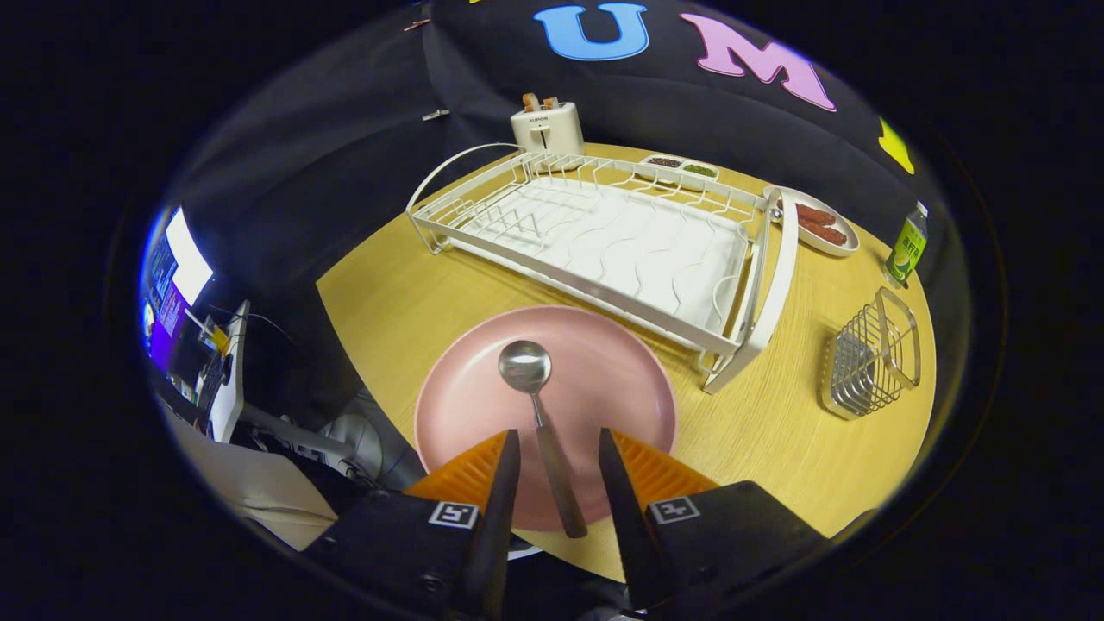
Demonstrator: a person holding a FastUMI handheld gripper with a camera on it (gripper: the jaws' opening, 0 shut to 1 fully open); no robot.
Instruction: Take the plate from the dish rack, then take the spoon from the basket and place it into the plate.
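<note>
A pink plate [595, 379] lies flat on the wooden table, just ahead of my fingers and in front of the white dish rack [604, 241]. A metal spoon [536, 405] with a brown handle rests in the plate, bowl pointing toward the rack, handle running back between my fingers. My gripper [559, 448] hovers over the plate's near rim, open, with a gap on each side of the handle, so neither finger touches it. The wire basket [871, 358] stands to the right of the rack.
A white toaster [548, 128] stands behind the rack. Two small dishes [681, 168], a plate of sausages [819, 228] and a green bottle [907, 246] line the far right. The table's left edge drops off toward a monitor [177, 276] and desk clutter.
</note>
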